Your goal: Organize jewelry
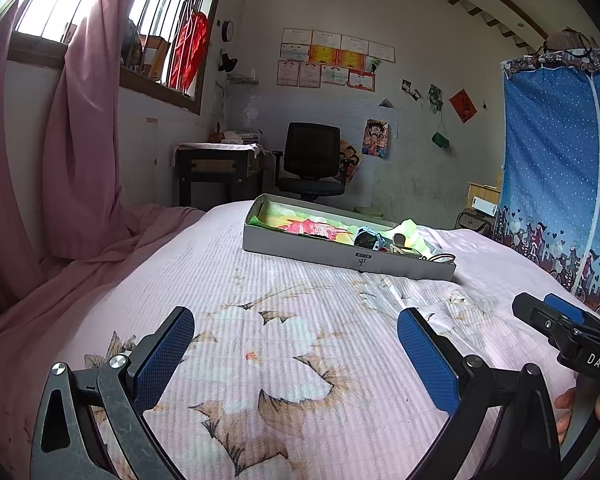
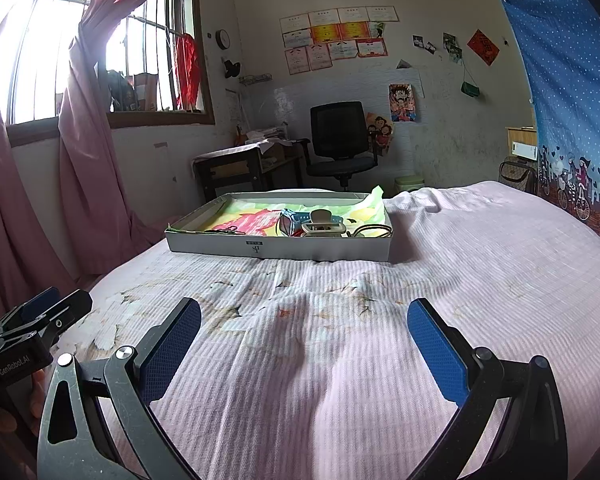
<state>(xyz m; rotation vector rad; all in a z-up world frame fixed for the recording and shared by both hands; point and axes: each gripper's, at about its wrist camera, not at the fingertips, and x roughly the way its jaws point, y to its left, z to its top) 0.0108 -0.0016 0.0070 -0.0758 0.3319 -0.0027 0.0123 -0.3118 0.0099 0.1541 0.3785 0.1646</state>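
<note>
A bed [image 2: 460, 264] with a pale pink floral cover fills both views, its near edge cut off behind the gripper frames. A shallow grey box [image 2: 280, 246] sits on it, well ahead of both grippers, lined with bright green, yellow and red paper. In the box lie the jewelry pieces: a blue watch [image 2: 290, 220], a beige hair claw [image 2: 325, 225] just beside it, a thin wire hoop [image 2: 374, 231] near the right end, and something small and dark [image 2: 224, 231] toward the left that is too small to make out. A small printed mark on the box front [image 1: 363, 259] cannot be read. The left gripper [image 1: 296, 356] hangs over the cover with its blue pads wide apart and nothing between them; the right gripper [image 2: 304, 344] is likewise spread and empty. In the left view the right gripper's body enters at the right edge, lettered "DAS", the rest cut off; in the right view the left gripper's body reads "GenRobot.AI". The wall certificates [image 2: 336, 36] are too blurred to read.
</note>
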